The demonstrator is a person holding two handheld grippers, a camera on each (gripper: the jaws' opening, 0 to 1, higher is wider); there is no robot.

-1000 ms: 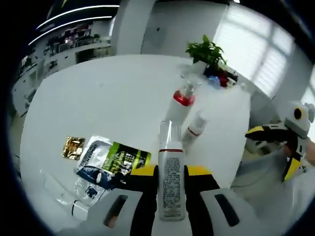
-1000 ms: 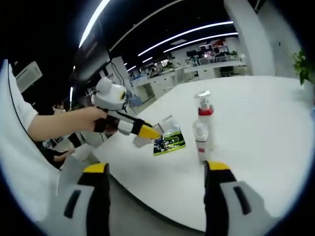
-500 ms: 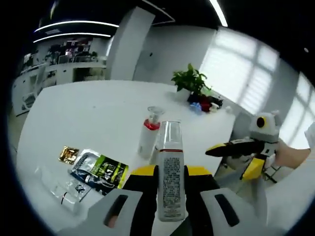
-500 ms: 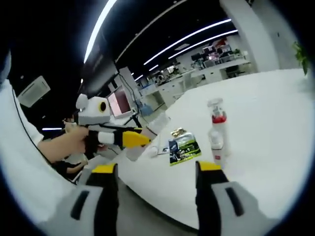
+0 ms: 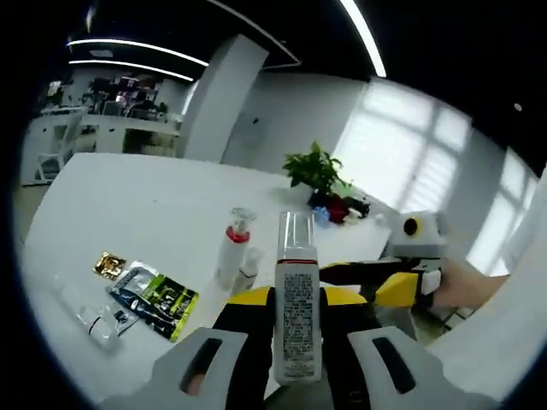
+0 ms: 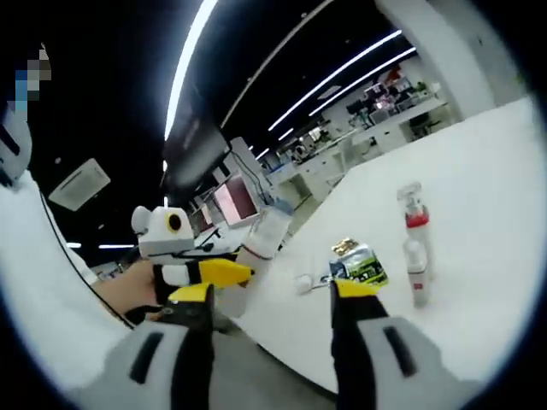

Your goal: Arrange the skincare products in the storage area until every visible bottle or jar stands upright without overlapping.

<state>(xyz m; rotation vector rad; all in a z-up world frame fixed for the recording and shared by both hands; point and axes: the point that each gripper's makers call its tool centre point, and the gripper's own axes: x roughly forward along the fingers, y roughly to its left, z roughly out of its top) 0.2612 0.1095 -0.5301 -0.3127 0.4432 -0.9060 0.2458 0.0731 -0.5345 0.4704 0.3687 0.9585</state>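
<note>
Clamping one bottle (image 5: 297,299), the left gripper (image 5: 296,301); right gripper (image 6: 272,295) apart; two bottles (image 5: 230,259) standing.

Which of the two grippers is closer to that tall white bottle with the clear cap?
Left. The left gripper grips the tall white bottle between its fingers, held off the table. The right gripper is open, off to the side.

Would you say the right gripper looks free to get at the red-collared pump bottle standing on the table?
Probably yes: the right gripper is open and holds nothing, and the pump bottle stands ahead of it on the white table with nothing between them, though it still looks some way off.
</note>
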